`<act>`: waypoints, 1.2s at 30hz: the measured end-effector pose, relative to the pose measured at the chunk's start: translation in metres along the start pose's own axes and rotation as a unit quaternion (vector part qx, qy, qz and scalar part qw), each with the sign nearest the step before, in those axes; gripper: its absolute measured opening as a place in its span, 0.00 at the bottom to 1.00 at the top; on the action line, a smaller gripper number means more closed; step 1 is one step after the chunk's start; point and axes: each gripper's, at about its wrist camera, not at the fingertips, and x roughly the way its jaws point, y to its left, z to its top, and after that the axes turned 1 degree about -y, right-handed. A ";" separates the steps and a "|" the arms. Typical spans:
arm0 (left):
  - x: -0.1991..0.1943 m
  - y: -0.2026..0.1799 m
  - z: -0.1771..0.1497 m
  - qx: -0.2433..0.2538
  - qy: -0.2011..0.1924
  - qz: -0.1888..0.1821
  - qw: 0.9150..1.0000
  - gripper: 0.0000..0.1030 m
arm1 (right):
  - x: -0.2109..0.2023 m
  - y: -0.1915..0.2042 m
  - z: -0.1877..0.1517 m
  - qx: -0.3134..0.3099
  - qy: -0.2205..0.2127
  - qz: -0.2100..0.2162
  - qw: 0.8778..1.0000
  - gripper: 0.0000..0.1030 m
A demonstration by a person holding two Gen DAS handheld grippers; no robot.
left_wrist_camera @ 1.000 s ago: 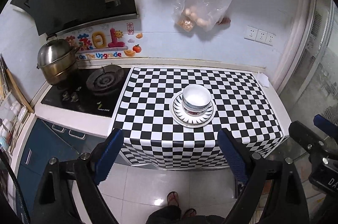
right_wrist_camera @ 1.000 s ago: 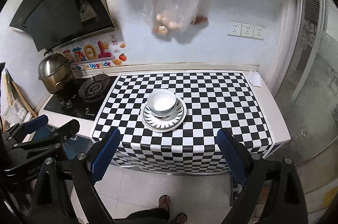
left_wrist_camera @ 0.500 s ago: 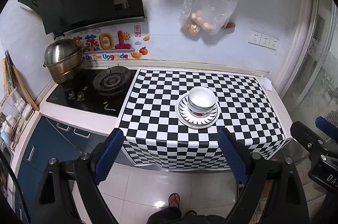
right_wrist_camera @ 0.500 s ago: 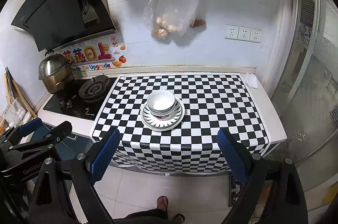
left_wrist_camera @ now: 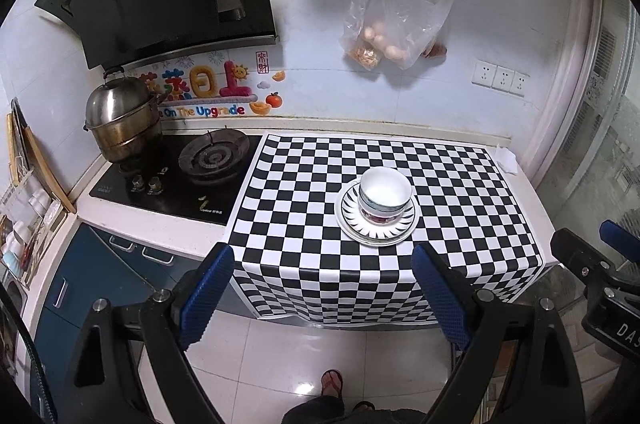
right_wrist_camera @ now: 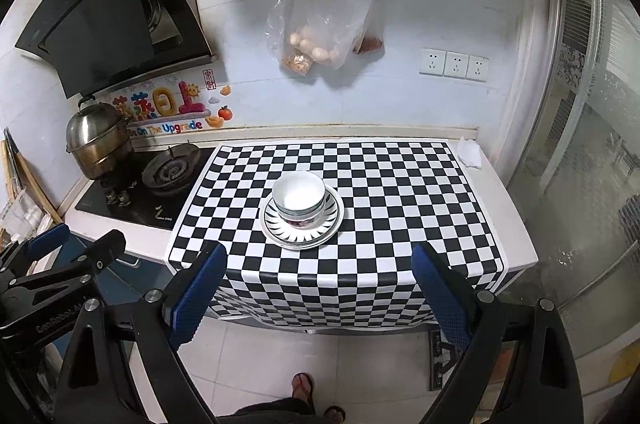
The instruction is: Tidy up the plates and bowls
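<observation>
- Left gripper (left_wrist_camera: 322,290): held off the counter's front edge, above the floor tiles; jaws spread wide, nothing between the blue pads.
- Right gripper (right_wrist_camera: 320,288): likewise held clear of the counter; jaws spread wide and empty. Each gripper shows at the edge of the other's view.
- Person's sandalled foot (left_wrist_camera: 332,382): on the tiled floor below the grippers.
- Checkered cloth (left_wrist_camera: 304,192): covers the right part of the counter and hangs over its front edge.
- Plates (left_wrist_camera: 352,224): a small stack with a black-rayed rim, resting on the cloth near its middle, well apart from both grippers.
- Bowls (left_wrist_camera: 385,193): nested, white inside, standing upright on the plates.
- Gas hob (left_wrist_camera: 176,176): left of the cloth; steel pot (left_wrist_camera: 120,120) on its far left burner.
- Crumpled tissue (right_wrist_camera: 470,152): far right corner of the counter.
- Plastic bag (left_wrist_camera: 394,24): hanging from a wall rail, holding eggs.
- Wall sockets (right_wrist_camera: 454,64): three in a row, right of the bag.
</observation>
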 end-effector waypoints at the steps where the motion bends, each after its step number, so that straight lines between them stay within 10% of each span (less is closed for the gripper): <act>1: 0.000 0.001 0.001 0.000 -0.001 0.000 1.000 0.88 | 0.000 -0.001 0.000 0.000 0.000 0.000 1.000 0.93; 36: -0.007 0.000 0.002 -0.003 -0.016 0.017 1.000 0.88 | 0.009 0.004 0.004 -0.008 -0.005 0.006 1.000 0.93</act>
